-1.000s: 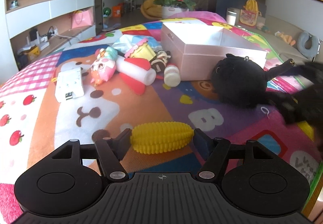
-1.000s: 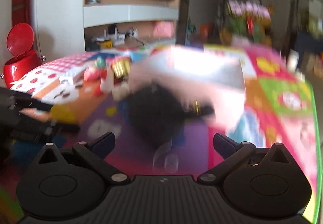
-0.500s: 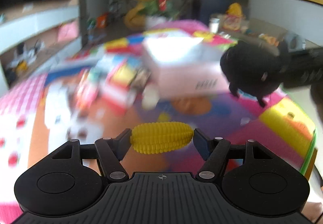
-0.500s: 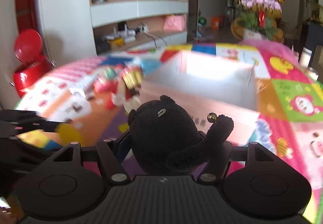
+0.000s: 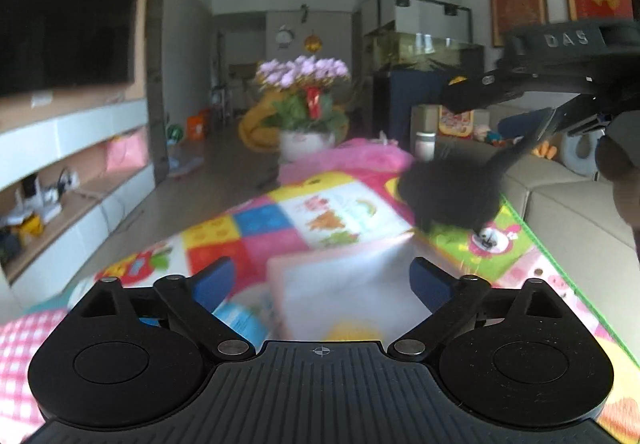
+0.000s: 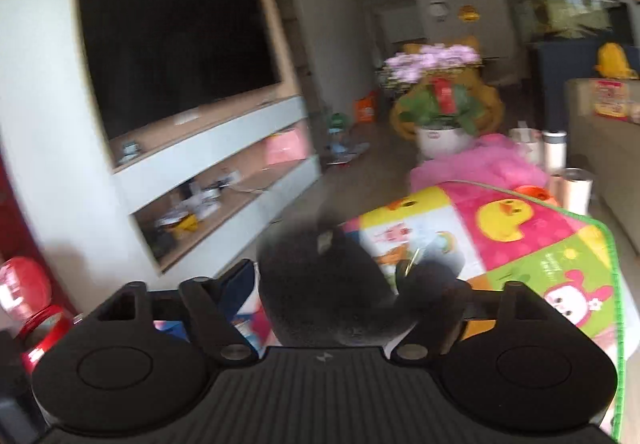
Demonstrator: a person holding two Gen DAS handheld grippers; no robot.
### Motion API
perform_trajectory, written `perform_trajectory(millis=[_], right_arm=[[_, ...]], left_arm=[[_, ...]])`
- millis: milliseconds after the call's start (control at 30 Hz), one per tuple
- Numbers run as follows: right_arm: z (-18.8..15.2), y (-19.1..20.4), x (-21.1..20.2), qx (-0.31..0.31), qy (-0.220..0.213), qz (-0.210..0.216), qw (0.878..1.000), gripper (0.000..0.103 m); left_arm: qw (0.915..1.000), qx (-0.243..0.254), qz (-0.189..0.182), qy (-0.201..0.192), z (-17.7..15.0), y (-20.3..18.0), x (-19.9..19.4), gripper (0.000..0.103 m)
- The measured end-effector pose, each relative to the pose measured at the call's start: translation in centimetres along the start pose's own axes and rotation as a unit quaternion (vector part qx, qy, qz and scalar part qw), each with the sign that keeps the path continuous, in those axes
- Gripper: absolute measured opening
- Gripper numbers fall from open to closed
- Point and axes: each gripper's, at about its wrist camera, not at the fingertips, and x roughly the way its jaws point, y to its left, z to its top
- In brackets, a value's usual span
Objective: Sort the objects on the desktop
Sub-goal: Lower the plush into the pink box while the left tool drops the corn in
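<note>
A fluffy black plush toy (image 6: 332,296), blurred, hangs in the air to the right above a pale pink open cardboard box (image 5: 340,296), blurred, near centre.

From my left camera the box (image 5: 344,284) is smeared by motion, its near side hidden behind the gripper body, and a yellow blur (image 5: 352,332) at its lower edge is too soft for me to name. The plush (image 5: 452,195) is a dark smudge there. On my right camera its lower half drops behind the gripper body, and I can't tell whether the pads (image 6: 244,278) press it. The red bin (image 6: 28,296) is cut by the left edge.
</note>
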Motion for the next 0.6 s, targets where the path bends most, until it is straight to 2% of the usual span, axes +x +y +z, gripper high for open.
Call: perform_trajectory(millis=[133,233,433,600], right_arm=[[-2.4,-0.2,-1.1,-0.026,-0.028,-0.016,0.999,0.089],[-4.4,-0.2,-1.7,-0.037,-0.024,-0.023,0.999,0.089],[-10.5,2.3,-1.4,-0.075,0.039,-0.015,0.996,0.095],[-16.6,7.4,-1.7,-0.173,0.073,0.0,0.982,0.095]], left_arm=[[0.9981,-0.003,0.038,0.049,-4.6,2.4,-2.3,0.101],[0.9943,-0.028,0.056,0.087,-8.0,4.2,-3.6,0.102],[0.9851,-0.07,0.113,0.109,-11.9,7.3,-5.4,0.103],[0.9784,-0.114,0.127,0.116,-13.4,9.6,-5.9,0.103]])
